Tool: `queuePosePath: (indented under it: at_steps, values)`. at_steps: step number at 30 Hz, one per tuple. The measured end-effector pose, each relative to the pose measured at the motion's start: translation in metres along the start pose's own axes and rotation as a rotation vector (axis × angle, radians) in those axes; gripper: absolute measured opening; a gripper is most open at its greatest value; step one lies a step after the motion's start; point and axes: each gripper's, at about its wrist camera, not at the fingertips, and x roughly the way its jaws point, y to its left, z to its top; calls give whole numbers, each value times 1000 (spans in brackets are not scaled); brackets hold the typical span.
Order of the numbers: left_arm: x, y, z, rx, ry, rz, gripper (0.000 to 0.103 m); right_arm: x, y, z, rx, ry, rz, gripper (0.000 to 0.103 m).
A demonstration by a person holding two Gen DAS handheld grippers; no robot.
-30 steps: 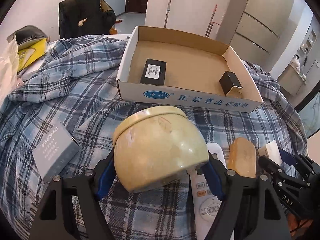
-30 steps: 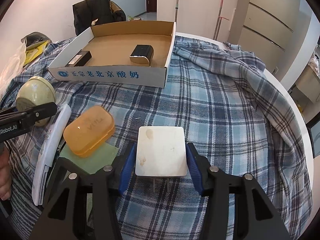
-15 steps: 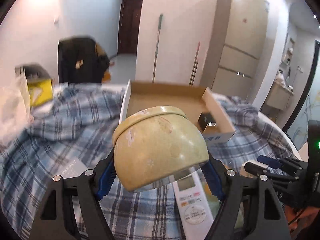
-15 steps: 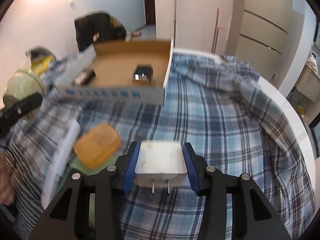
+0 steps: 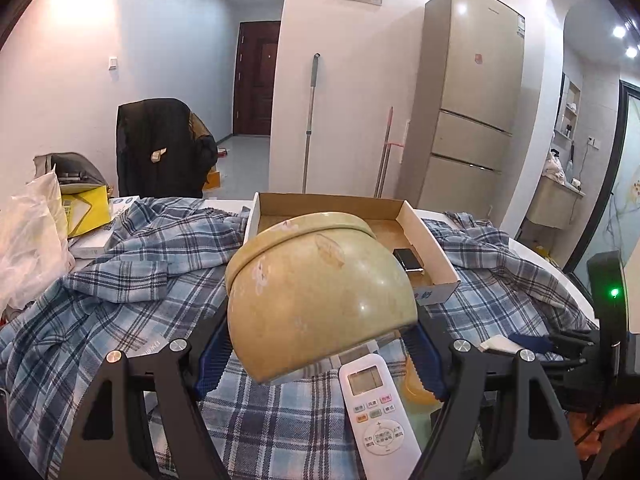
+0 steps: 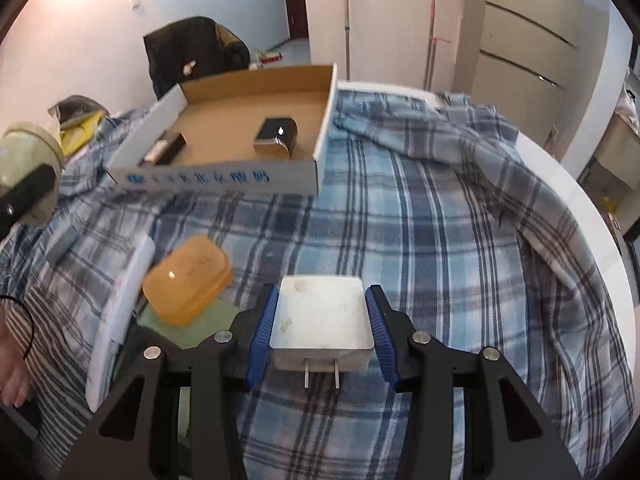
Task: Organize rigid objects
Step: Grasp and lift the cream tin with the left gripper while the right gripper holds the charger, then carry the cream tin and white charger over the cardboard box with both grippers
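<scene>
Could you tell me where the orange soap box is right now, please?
In the right wrist view the orange soap box lies lower left on the plaid cloth, between the white remote and the white charger.

The left gripper (image 5: 320, 344) is held up over the bed and tilted gently downward, its blue pads (image 5: 212, 354) pressed wide apart against a pale green bowl (image 5: 316, 296). The right gripper (image 6: 322, 330) points steeply down; its jaws have just been closing and now clamp a white plug adapter (image 6: 322, 316) between the pads.
</scene>
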Motion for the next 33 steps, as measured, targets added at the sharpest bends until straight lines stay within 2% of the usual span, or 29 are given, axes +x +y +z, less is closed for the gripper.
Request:
queuePosePath:
  at_steps: [2, 5, 6, 7, 8, 11, 12, 14, 15, 16, 22, 27, 33]
  values:
    - [1, 0, 0, -5, 10, -6, 79, 6, -4, -4, 4, 54, 22, 44]
    - [1, 0, -1, -6, 19, -20, 79, 4, -1, -11, -43, 55, -19, 45]
    - [0, 0, -1, -7, 18, -23, 79, 5, 0, -13, -59, 65, -15, 55]
    - [0, 0, -2, -8, 18, -26, 79, 6, 2, -13, -76, 73, -5, 76]
    - [-1, -1, -1, -8, 19, -29, 79, 6, 3, -13, -81, 64, -16, 80]
    - [-2, -1, -2, -9, 17, -30, 79, 2, 7, -11, -94, 30, -53, 80]
    - [-2, -1, -1, -10, 18, -29, 79, 3, 9, -10, -104, 26, -59, 80]
    - [-2, 0, -1, -13, 20, -32, 79, 5, 11, -7, -117, 23, -99, 70]
    - [-2, 0, -1, -16, 20, -33, 79, 7, 11, -7, -122, 33, -115, 55]
    - [-2, 1, 0, -17, 21, -34, 79, 7, 10, -6, -116, 31, -91, 45]
    - [-2, 0, 0, -15, 21, -32, 79, 5, 6, -10, -80, 12, -79, 44]
    - [-7, 4, 2, -30, 14, -31, 79, -19, 2, -5, -66, -37, -75, 44]
    - [-21, 10, 15, -26, -3, -9, 79, -42, 4, 18, -75, -82, -97, 44]
